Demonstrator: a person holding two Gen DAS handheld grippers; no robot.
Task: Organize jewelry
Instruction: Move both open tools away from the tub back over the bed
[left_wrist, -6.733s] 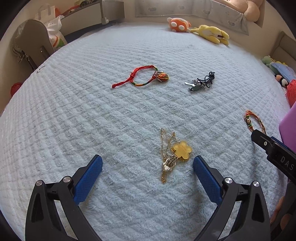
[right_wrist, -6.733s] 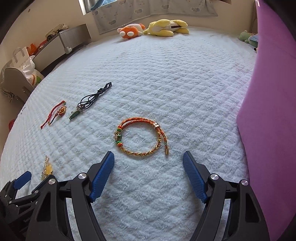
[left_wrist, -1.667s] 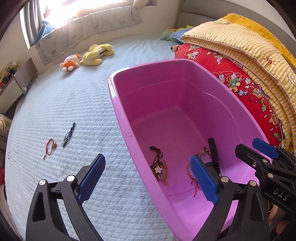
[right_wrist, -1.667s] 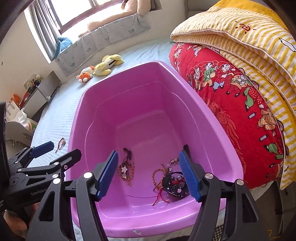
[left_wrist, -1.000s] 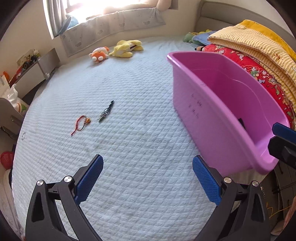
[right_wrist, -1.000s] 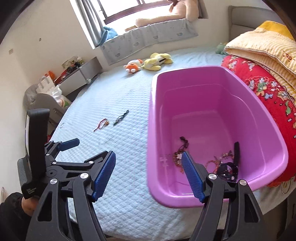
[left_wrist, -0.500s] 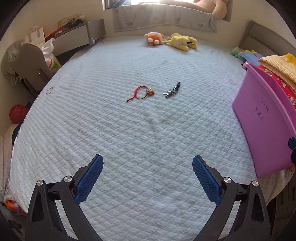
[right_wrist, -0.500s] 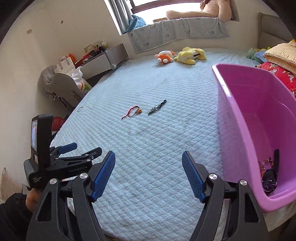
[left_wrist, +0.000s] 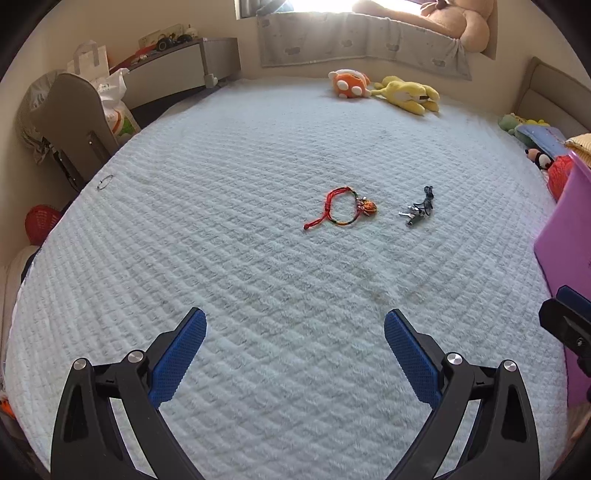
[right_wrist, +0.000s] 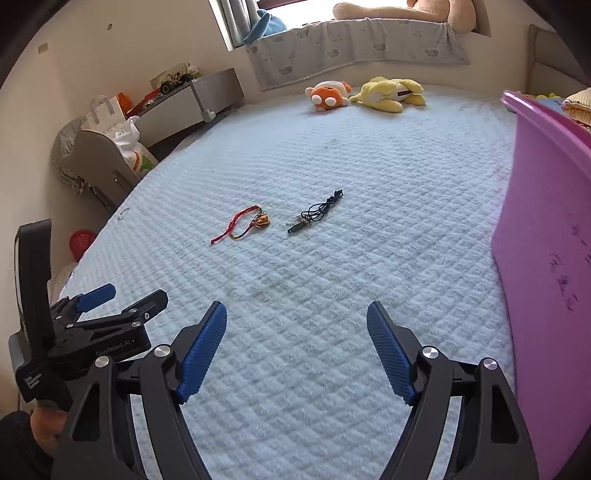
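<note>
Both tools hang over a bed (left_wrist: 258, 258) covered in a pale blue quilted blanket, each angled down toward it. The left tool (left_wrist: 295, 332) has its blue-padded jaws spread wide with only blanket between them, gripping nothing. The right tool (right_wrist: 297, 325) is likewise released and empty; its jaws have just been opening a little further, with no item between them. Well ahead of both, near the middle of the bed, lie the two pieces of jewelry left outside the bin: a red cord bracelet (left_wrist: 341, 210) with a small orange charm and a loose red tail, and just to its right, apart from it, a dark cord necklace (left_wrist: 419, 208) bunched beside a small metallic pendant. In the right wrist view the same pair lies in the same order, bracelet (right_wrist: 245, 225) on the left and necklace (right_wrist: 316, 214) on the right. A pink plastic bin (right_wrist: 546, 240) stands on the bed's right edge, only its outer wall visible. At the far end of the bed rest an orange plush toy (left_wrist: 349, 84) and a yellow plush toy (left_wrist: 406, 94), side by side.
</note>
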